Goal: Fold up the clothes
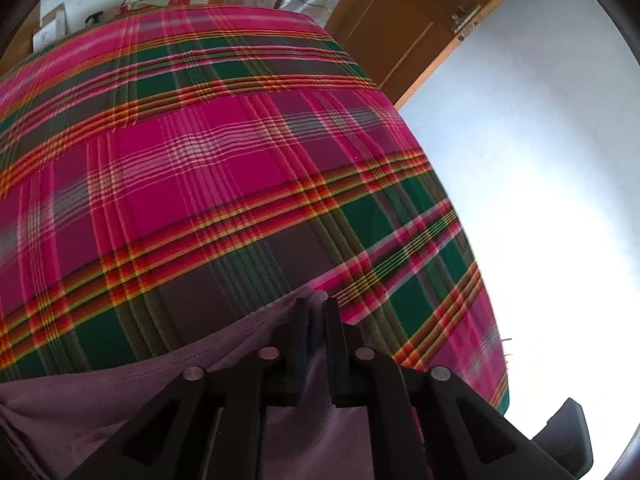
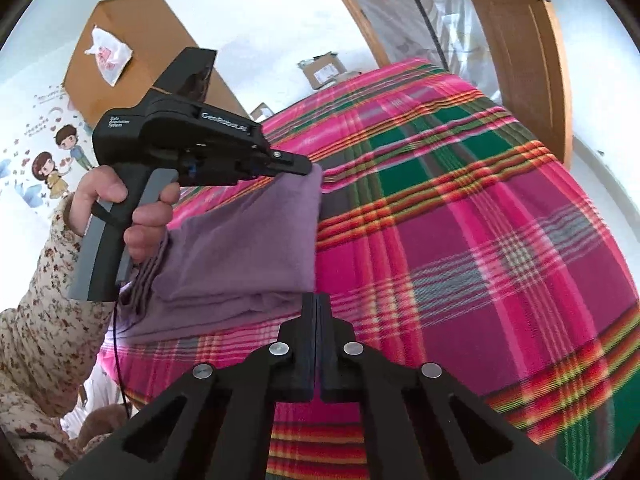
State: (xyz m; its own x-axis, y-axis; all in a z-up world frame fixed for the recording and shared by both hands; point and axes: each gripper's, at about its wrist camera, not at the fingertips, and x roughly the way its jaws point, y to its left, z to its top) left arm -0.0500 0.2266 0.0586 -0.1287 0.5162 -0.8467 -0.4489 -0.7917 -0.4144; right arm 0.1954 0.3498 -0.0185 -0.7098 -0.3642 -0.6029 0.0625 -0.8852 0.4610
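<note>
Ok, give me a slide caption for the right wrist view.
Left gripper pinching a corner of the folded purple garment above the plaid bedspread; right gripper shut at its near edge.

Soft cloth, matt plastic, glossy wood

The purple garment (image 2: 240, 248) is soft matt knit; the plaid bedcover (image 2: 480, 240) is woven cloth; both grippers are matt black plastic with shiny metal pins; the door (image 2: 524, 60) is varnished wood.

Purple garment (image 2: 240, 240); pink plaid bedcover (image 2: 460, 240) (green, red, yellow stripes).
</note>
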